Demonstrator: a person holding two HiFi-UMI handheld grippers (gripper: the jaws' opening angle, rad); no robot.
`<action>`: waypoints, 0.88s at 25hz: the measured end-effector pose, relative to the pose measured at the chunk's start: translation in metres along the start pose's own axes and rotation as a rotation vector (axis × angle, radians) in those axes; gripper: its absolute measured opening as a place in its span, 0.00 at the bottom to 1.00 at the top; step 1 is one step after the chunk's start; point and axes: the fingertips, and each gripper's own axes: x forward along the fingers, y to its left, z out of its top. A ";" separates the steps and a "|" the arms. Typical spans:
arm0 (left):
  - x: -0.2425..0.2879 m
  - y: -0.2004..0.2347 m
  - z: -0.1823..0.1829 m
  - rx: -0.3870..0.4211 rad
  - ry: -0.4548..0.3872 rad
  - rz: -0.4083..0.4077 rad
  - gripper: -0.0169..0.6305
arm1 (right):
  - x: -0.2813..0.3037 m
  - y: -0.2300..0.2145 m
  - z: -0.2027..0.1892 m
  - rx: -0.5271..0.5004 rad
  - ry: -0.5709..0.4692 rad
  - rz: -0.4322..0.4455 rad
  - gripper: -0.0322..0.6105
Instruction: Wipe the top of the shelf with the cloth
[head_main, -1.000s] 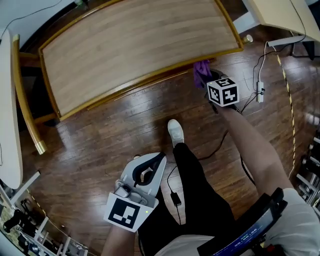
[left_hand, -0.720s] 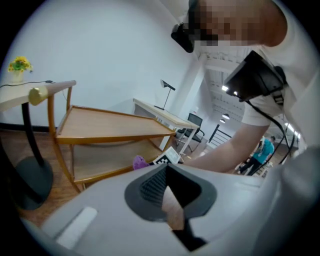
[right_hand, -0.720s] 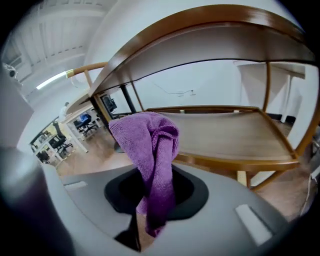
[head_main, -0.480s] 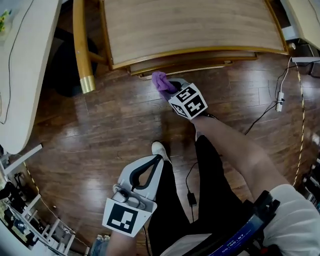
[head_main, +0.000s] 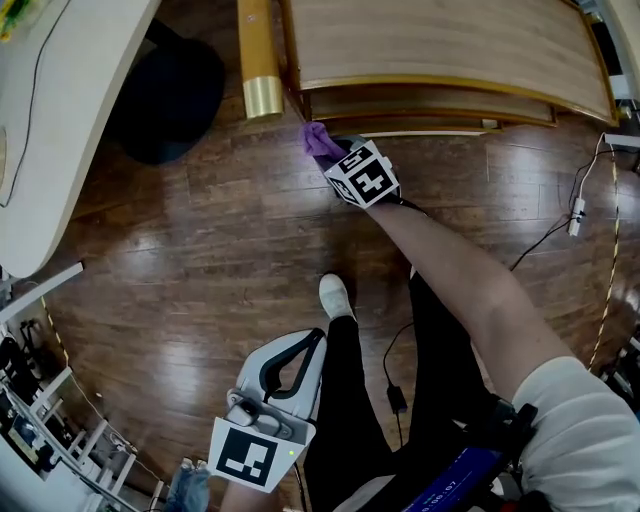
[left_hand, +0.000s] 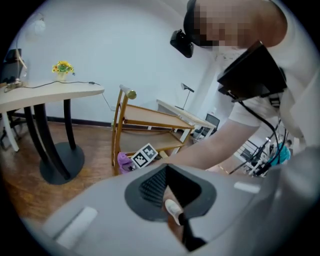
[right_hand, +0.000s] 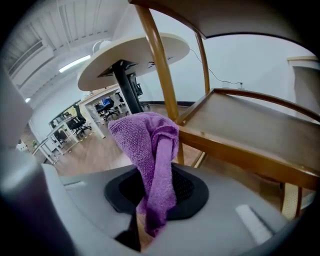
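Note:
The wooden shelf has a wide top (head_main: 440, 40) and a lower tier (right_hand: 245, 125). My right gripper (head_main: 335, 150) is shut on a purple cloth (head_main: 320, 140) at the shelf's front left corner, beside the upright post (right_hand: 157, 55). It sits below the top's edge, level with the lower tier. In the right gripper view the cloth (right_hand: 150, 150) drapes out of the jaws, and the top's underside shows above. My left gripper (head_main: 318, 338) hangs low by the person's leg, shut and holding nothing. From the left gripper view the shelf (left_hand: 150, 120), cloth (left_hand: 124, 161) and marker cube (left_hand: 145, 155) are far off.
A white round table (head_main: 60, 120) on a dark round base (head_main: 165, 95) stands left of the shelf. Cables and a power strip (head_main: 577, 215) lie on the wooden floor at right. The person's shoe (head_main: 335, 297) is near the left gripper. Racks fill the lower left corner.
The right gripper has carried the cloth leftward along the shelf's front, from the right corner to the left post. The left gripper has stayed by the leg.

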 end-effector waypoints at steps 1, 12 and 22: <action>0.001 0.000 -0.002 -0.001 0.004 -0.005 0.06 | -0.001 -0.007 -0.005 0.005 0.007 -0.014 0.18; 0.050 -0.032 0.017 0.048 0.027 -0.101 0.06 | -0.067 -0.110 -0.056 0.073 0.037 -0.160 0.18; 0.105 -0.078 0.038 0.097 0.054 -0.188 0.06 | -0.149 -0.201 -0.099 0.151 0.031 -0.279 0.18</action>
